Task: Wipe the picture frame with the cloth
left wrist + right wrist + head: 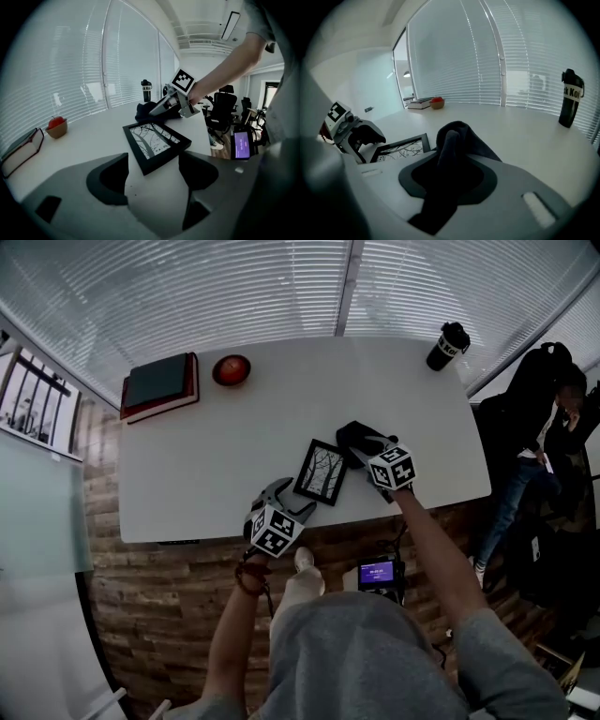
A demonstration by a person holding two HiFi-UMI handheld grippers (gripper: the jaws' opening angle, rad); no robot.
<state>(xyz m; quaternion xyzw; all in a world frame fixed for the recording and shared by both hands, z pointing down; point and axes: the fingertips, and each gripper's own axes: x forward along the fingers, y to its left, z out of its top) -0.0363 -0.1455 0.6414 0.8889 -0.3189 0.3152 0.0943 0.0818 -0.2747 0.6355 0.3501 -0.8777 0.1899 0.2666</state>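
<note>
A black picture frame (321,472) holding a tree print lies flat near the front edge of the white table (216,456). In the left gripper view the frame (156,143) points its near corner into the gap between the jaws; my left gripper (152,171) is open and holds nothing. Seen from the head, the left gripper (286,496) sits just left of the frame. My right gripper (447,176) is shut on a dark cloth (452,150), which bunches up above the jaws. The cloth (359,439) rests at the frame's right side, beside the right gripper (366,449).
A dark red book (159,383) and a bowl with a red apple (231,369) sit at the table's far left. A black tumbler (448,346) stands at the far right corner. A person (544,418) sits beyond the table's right end. A small lit screen (379,573) hangs below the front edge.
</note>
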